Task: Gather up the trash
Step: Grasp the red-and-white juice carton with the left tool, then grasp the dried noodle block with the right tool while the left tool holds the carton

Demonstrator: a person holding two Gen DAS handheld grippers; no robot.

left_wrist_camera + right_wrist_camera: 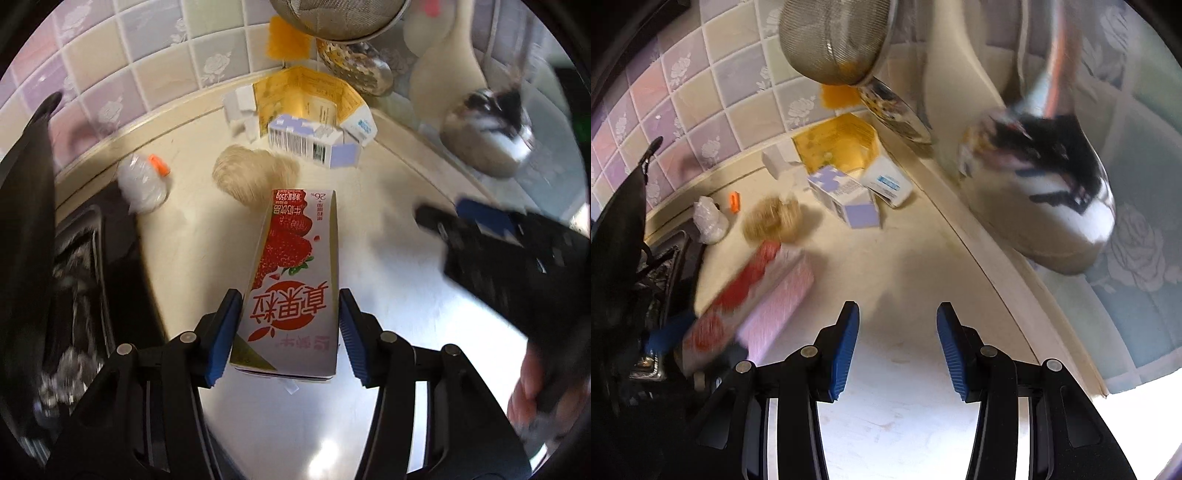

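My left gripper (290, 332) is shut on a strawberry milk carton (295, 280), held above the pale counter; the carton shows blurred in the right wrist view (753, 295). My right gripper (897, 347) is open and empty over the counter; it appears at the right of the left wrist view (480, 229). Further back lie a crumpled clear bottle with an orange cap (142, 182), a beige wad (251, 175), a purple-white box (314, 142), a yellow carton (303, 98) and small white boxes (240, 107).
A black bag (29, 229) hangs open at the left over the stove (81, 266). A metal strainer (834, 40), a ladle (894, 110) and a shiny kettle (1045, 184) are at the back right. Tiled walls (701, 110) bound the corner.
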